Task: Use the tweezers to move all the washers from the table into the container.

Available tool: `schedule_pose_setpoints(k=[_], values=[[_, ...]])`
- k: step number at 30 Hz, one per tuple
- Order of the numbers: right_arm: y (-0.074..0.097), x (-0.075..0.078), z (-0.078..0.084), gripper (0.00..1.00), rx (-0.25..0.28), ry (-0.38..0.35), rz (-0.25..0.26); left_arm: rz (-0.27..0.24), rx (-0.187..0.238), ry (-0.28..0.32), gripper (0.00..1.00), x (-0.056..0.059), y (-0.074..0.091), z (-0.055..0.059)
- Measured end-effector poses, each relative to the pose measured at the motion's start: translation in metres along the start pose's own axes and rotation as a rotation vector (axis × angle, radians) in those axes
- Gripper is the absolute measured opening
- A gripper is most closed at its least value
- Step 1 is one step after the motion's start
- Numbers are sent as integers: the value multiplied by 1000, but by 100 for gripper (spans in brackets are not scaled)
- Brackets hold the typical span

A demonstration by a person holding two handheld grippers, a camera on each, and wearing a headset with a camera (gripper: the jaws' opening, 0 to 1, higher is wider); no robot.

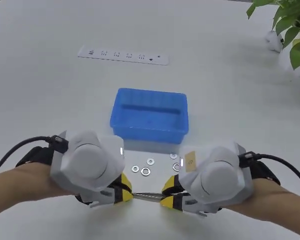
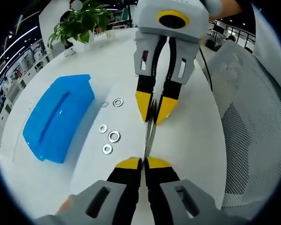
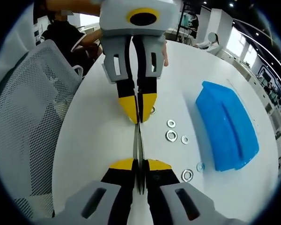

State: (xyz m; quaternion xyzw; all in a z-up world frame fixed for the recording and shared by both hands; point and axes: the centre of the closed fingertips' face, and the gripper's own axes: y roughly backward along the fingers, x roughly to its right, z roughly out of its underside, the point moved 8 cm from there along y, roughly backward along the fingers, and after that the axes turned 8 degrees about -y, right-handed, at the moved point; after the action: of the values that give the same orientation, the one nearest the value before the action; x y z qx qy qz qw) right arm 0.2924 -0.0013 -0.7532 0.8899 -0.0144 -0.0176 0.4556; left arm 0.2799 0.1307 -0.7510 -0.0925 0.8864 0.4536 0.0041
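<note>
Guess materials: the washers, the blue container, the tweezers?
Washers: likely metal, going by the bright silvery shine. Container: looks like moulded plastic, with a glossy blue surface, soft highlights and rounded corners. Tweezers: probably steel, since the blades are thin, grey and reflective; too small to judge the finish.

The container (image 1: 149, 116) is bright blue, the washers (image 1: 145, 172) silver, the table (image 1: 50, 90) plain white. The left gripper (image 1: 126, 195) and right gripper (image 1: 166, 198) are pale grey with black jaws tipped yellow; the tweezers (image 1: 146, 196) are dull grey
</note>
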Motion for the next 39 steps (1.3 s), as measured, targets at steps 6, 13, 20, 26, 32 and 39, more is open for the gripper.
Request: schedule_pose_setpoints(k=[6, 13, 20, 26, 32, 39], values=[[0, 1, 0, 8, 9, -17, 4, 10, -13, -10, 6, 2, 0, -2], [-1, -2, 1, 8, 25, 15, 6, 14, -42, -95, 5, 9, 0, -3], [2, -12, -2, 7, 47, 47, 14, 10, -54, -112, 6, 13, 5, -2], [10, -15, -9, 7, 95, 34, 28, -20, -58, -145, 7, 15, 7, -2], [13, -18, -11, 7, 100, 59, 35, -2, -46, -116, 5, 15, 16, -6], [16, -20, -13, 7, 130, 87, 54, -33, 25, -110, 5, 18, 39, -19]])
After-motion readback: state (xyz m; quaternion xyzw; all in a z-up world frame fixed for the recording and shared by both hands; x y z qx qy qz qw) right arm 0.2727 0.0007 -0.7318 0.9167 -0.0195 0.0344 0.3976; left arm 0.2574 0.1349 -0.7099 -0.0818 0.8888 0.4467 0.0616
